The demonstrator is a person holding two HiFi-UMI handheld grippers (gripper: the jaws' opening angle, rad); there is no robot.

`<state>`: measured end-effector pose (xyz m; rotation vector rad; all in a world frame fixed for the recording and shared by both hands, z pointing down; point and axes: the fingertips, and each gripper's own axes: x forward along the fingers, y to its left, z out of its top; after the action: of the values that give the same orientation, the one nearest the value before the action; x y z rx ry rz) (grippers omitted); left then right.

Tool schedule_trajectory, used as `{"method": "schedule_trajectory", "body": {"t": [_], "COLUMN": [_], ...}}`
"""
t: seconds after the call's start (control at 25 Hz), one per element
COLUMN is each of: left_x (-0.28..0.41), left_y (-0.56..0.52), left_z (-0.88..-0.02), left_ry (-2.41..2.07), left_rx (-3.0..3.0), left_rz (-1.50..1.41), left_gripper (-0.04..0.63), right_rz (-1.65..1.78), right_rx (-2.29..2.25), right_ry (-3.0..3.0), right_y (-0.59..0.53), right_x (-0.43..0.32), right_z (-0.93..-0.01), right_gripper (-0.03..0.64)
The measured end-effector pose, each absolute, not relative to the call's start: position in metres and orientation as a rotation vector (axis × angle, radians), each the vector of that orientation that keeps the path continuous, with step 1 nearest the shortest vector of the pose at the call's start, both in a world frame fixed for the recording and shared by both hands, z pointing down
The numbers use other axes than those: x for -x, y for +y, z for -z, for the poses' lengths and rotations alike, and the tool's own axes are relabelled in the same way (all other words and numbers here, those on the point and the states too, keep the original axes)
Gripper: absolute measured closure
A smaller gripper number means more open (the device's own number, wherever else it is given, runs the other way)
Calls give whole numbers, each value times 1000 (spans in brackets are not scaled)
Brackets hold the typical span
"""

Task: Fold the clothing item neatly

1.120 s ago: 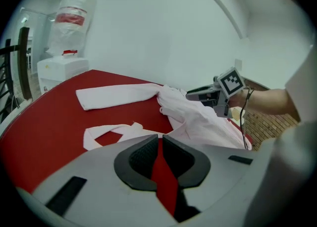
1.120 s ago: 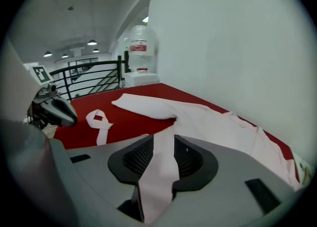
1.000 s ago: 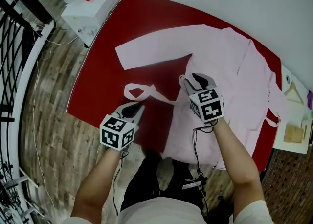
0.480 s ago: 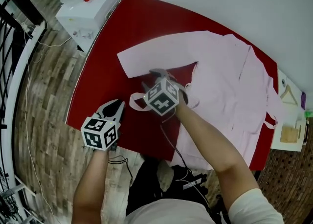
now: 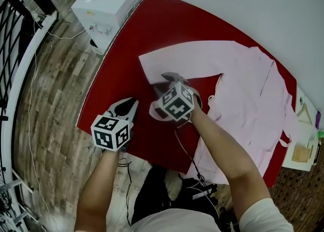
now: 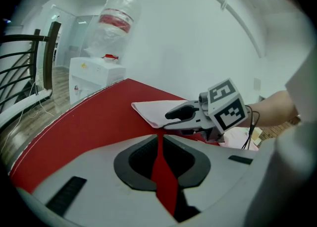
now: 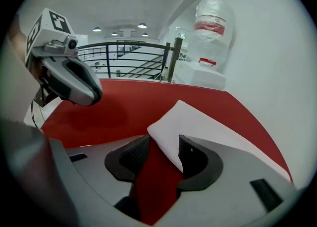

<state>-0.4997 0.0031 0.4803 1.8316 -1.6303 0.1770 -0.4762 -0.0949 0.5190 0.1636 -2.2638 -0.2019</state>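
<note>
Looking down on a big red table (image 5: 152, 28) set against a white wall. Spread flat over the right part of it: a pink robe (image 5: 253, 89), hanging a little over the near edge. One long sleeve (image 5: 187, 56) stretched out to the left across the red top, its end lying flat. Down on the wood floor, past the far left corner of the table, a white box (image 5: 109, 3).

Right gripper (image 5: 168, 78) reaching across to the end of the sleeve and pointing down at it. Jaws apart and just been opening wider. Corner of the sleeve end between them, lying loose on the table, not squeezed.

Left gripper (image 5: 132, 102) low over the near left edge of the table, well apart from the robe. Jaws squeezed tight together with nothing in them, only a thin strip of red table showing past them.

Just under the right gripper's cube, a loop of thin pink belt (image 5: 154, 112) on the table. Far off to the right, on a pale side top, a small wooden hanger (image 5: 304, 108).
</note>
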Motion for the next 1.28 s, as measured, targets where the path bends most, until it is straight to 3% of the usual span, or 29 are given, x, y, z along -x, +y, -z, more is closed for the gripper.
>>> {"method": "schedule_trajectory", "body": {"t": [0.4, 0.44, 0.48, 0.68, 1.28], "left_x": [508, 509, 510, 518, 554], "left_y": [-25, -29, -32, -40, -73], "left_z": [-471, -471, -471, -477, -491], "left_ry": [-1584, -1571, -1559, -1503, -1619], "left_rx": [-1840, -1840, -1837, -1805, -1606], "left_rz": [-60, -44, -29, 5, -107], "left_gripper": [573, 558, 549, 519, 515], "right_rz": [238, 232, 235, 304, 223], "right_rx": [-74, -82, -92, -87, -69], "right_ry": [-2259, -2257, -2256, -2245, -2354], "right_y": [-81, -83, -85, -84, -81], "right_x": [500, 500, 499, 498, 506], "right_z": [-527, -527, -526, -529, -530], "right_gripper": [459, 485, 551, 552, 578]}}
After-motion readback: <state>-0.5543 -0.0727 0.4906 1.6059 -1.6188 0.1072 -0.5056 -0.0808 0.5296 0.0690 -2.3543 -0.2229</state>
